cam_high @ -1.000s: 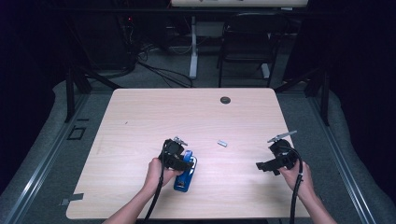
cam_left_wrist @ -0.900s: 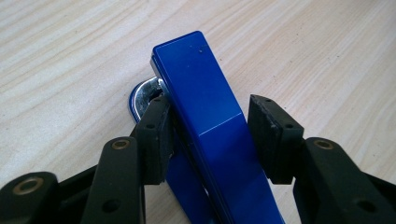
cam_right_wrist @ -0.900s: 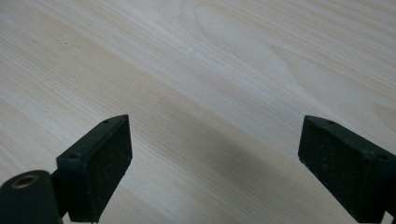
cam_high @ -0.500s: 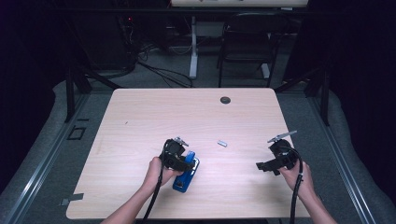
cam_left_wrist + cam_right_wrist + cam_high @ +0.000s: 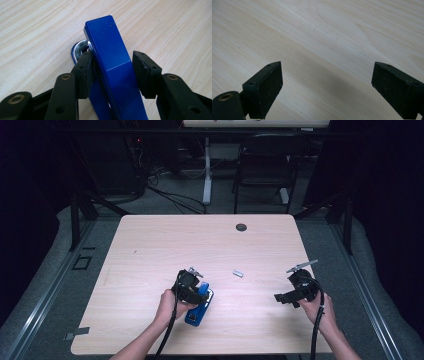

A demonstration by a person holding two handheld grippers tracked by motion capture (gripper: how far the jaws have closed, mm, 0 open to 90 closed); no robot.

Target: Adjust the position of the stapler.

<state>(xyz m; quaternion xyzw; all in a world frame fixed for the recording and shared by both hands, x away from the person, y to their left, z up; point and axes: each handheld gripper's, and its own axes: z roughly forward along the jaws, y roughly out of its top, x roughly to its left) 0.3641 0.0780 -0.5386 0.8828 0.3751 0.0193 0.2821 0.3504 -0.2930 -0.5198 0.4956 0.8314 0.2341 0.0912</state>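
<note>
While the stapler lies flat: the person can straddle it.
Stapler (image 5: pixel 113 67): blue, lying on the table (image 5: pixel 150 250) near its front edge, under the left hand.
Left claw (image 5: pixel 113 72): spread around the stapler's body; one pad touches its side, the other stands just off, so not yet a firm pinch.
Right claw (image 5: pixel 325 91): spread wide above bare table, well apart, seemingly waiting.
Small metal piece (image 5: pixel 238 273): loose between the two claws.

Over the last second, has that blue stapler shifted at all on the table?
Barely, if at all. The blue stapler between the left gripper's jaws lies as far from the small metal piece and the table's near edge as before.
</note>
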